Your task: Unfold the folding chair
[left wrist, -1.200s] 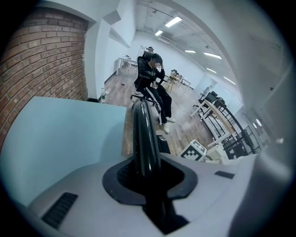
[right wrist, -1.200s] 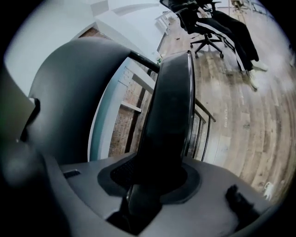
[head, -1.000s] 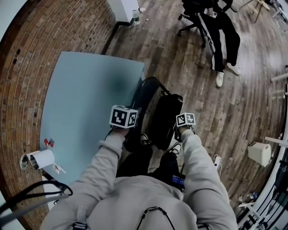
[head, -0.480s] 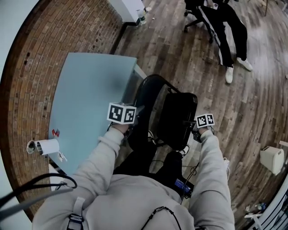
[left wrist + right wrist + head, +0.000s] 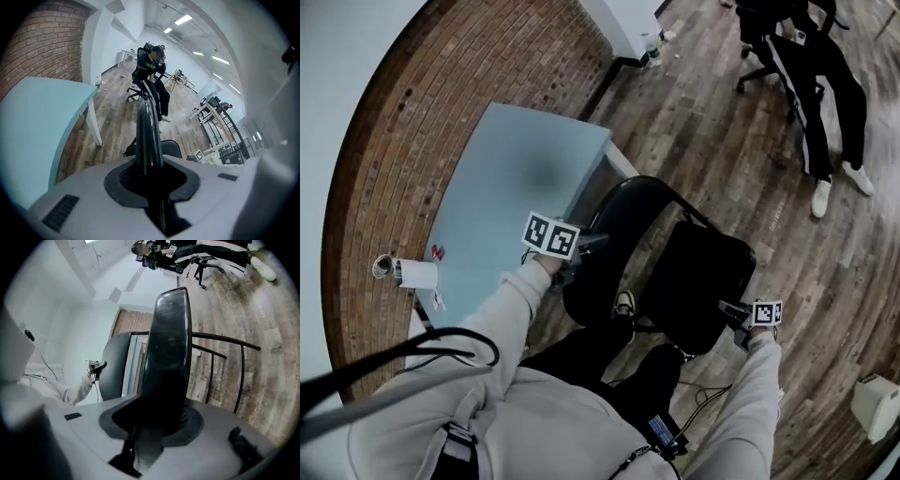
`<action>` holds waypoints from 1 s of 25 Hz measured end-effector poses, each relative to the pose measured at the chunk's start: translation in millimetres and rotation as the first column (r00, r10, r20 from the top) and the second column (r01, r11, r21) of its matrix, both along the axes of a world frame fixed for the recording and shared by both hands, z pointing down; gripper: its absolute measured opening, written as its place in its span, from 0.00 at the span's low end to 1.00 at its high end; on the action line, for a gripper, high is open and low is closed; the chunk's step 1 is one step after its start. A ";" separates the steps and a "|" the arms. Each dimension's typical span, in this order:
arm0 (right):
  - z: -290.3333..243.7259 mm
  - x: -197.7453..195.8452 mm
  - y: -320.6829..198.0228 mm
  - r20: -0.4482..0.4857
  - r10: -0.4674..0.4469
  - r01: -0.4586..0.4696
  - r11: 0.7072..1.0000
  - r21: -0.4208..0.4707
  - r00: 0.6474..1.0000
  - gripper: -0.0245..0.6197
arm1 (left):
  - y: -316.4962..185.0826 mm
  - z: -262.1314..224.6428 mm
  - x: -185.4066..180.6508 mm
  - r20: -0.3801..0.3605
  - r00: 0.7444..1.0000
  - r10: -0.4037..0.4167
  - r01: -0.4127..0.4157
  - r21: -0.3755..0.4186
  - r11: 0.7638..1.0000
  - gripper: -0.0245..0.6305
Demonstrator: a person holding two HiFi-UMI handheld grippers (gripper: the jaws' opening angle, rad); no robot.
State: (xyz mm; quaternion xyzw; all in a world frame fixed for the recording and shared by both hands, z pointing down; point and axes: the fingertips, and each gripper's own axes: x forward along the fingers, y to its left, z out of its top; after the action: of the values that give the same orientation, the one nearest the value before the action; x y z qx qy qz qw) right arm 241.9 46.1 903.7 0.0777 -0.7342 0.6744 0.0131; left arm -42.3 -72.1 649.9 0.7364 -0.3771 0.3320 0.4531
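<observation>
While both grey sleeves reach forward from the body, the left arm (image 5: 502,309) is bent and angled down beside the table. The right arm (image 5: 750,394) stretches wide to the right. The left gripper (image 5: 586,246) points steeply down, its jaws clamped on the thin rim of the backrest (image 5: 605,220) of the folding chair (image 5: 712,272). In the left gripper view that black rim rises straight up from between the pads (image 5: 123,174). The right gripper (image 5: 736,311) lies nearly level, jaws closed on the edge of the padded seat (image 5: 169,333), which fills the middle of the right gripper view.

A second ago the two grippers were close together and the seat stood up against the backrest. Now the right gripper is far out to the right and lower in the head view. The seat has swung away from the backrest, with a shoe (image 5: 623,302) and floor showing in the gap. The left gripper keeps the same hold on the rim. The seat seems still tilted rather than flat, though the steep head view does not settle this.

Just left of the chair stands a light blue table (image 5: 516,169), with a white roll (image 5: 408,273) at its near edge. Beyond it curve a brick wall (image 5: 459,84) and a wooden floor (image 5: 722,141). Well beyond, a person in dark clothes (image 5: 825,84) sits on an office chair.
</observation>
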 end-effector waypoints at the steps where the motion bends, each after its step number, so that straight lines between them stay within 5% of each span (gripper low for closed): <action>1: 7.1 11.8 6.5 0.017 0.011 -0.011 1.000 -0.016 1.000 0.25 | 3.2 5.8 1.8 -0.015 1.000 -0.003 0.003 -0.009 1.000 0.15; 9: 70.5 68.6 18.7 0.118 0.000 -0.002 1.000 0.010 0.993 0.26 | 11.1 38.4 14.7 -0.093 0.996 0.008 -0.011 -0.036 0.999 0.15; 17: 119.3 112.4 18.3 0.212 0.208 -0.225 0.973 0.058 0.955 0.28 | 8.5 74.6 18.1 -0.091 0.996 -0.021 0.011 -0.113 0.994 0.16; 25: 163.5 146.5 29.2 0.307 0.242 -0.261 0.965 0.020 0.920 0.29 | 13.1 99.7 37.6 -0.194 0.980 -0.035 0.011 -0.119 0.993 0.15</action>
State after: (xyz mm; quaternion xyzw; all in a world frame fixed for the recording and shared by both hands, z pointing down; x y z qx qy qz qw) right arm 388.3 75.4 1067.2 0.0677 -0.7314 0.6519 -0.1883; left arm -4.7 -59.0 749.7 0.7331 -0.3190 0.2743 0.5344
